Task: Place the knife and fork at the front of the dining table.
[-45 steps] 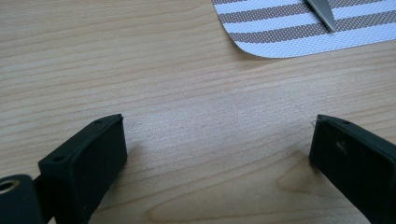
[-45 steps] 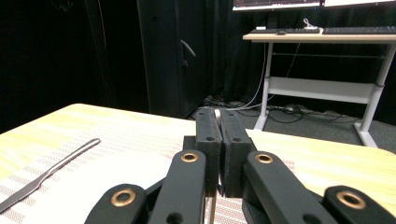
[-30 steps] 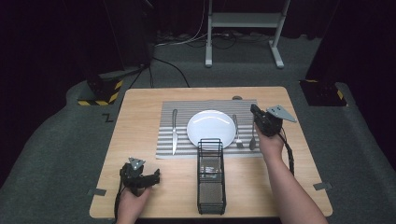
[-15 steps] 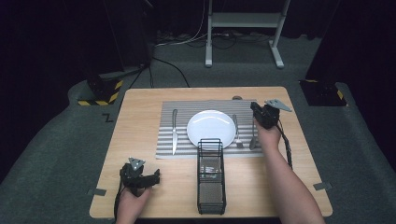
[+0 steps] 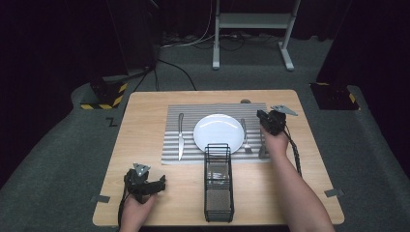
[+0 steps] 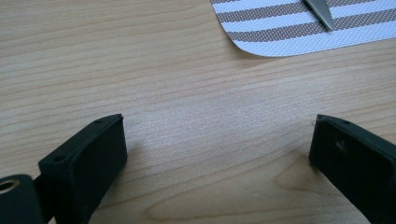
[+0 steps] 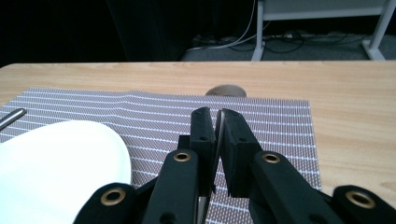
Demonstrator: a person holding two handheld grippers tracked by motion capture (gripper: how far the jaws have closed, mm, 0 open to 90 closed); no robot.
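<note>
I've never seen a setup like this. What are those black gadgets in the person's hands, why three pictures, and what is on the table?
A person holds two hand-held clamps. The high view looks down from above; each gripper view comes from a camera on one clamp.

On the wooden table lies a striped placemat with a white plate, a knife left of it and a fork right of it. A black wire basket stands nearer the person.

The left gripper is open over bare wood. The right gripper is shut on something thin and metallic; I cannot tell what.
</note>
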